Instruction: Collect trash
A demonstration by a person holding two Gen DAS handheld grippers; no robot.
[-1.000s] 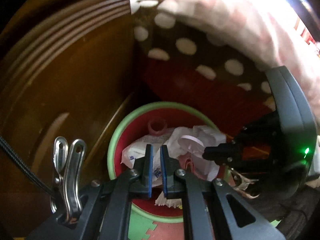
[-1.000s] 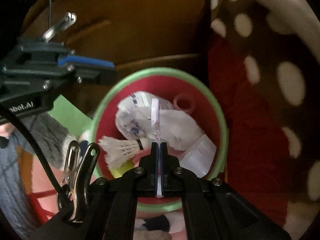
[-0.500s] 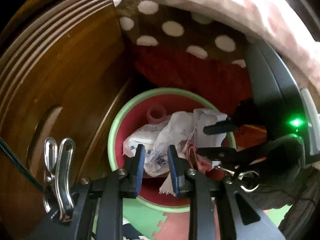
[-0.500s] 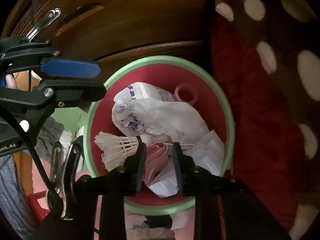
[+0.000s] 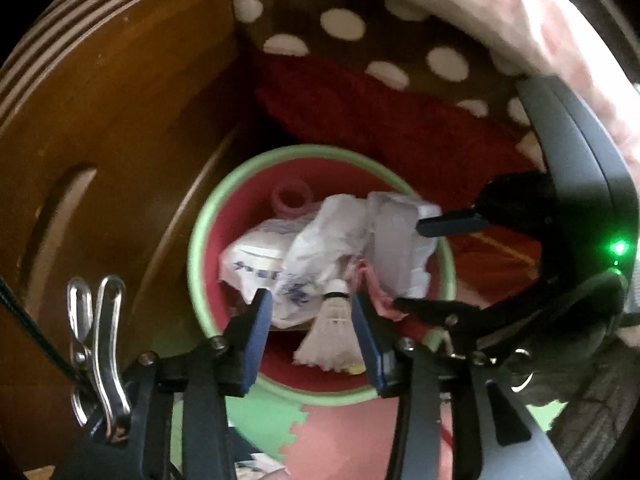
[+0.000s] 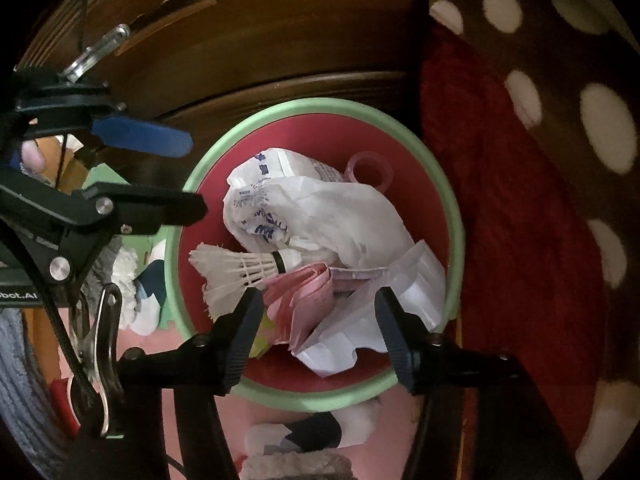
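Bin (image 6: 450, 200) held shuttlecock (image 6: 240, 268), crumpled wrappers (image 6: 320, 216), pink paper (image 6: 304, 292).
Your left gripper (image 5: 312, 320) and right gripper (image 6: 320, 312) were opening, gripping nothing.

The floor (image 5: 340, 436) is pink and green foam puzzle mat. A red bin (image 6: 454, 216) with a green rim stands on it, close against a wooden cabinet (image 6: 280, 32) and red cloth (image 6: 520, 240). Socks (image 6: 304, 432) lie on the mat just beside the bin.
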